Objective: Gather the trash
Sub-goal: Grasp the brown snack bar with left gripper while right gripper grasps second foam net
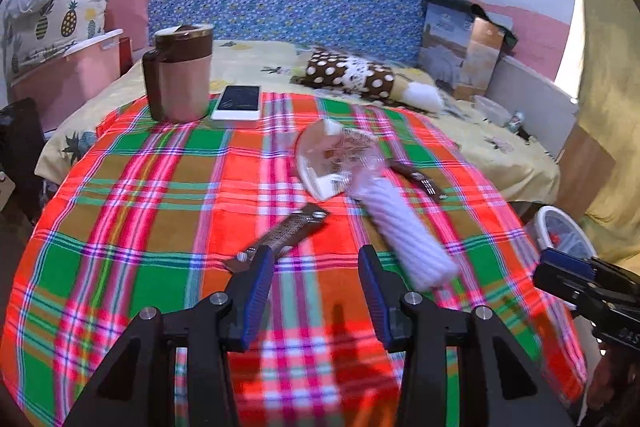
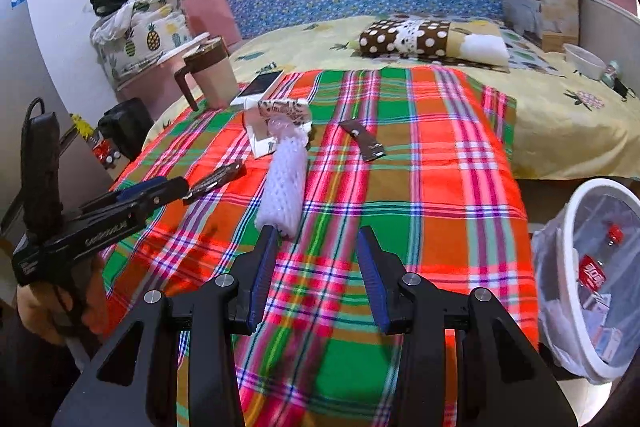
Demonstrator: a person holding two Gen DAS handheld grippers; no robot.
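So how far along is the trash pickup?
Partly done: the bin already holds a bottle and scraps. Nothing is in hand; left claw and right claw are open. The foam sleeve, two wrappers and plastic packaging remain.

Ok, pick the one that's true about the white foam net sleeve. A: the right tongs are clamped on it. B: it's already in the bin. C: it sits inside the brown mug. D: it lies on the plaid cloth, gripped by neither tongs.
D: the white foam net sleeve lies loose on the plaid cloth, with both the right tongs and the left tongs open and empty.
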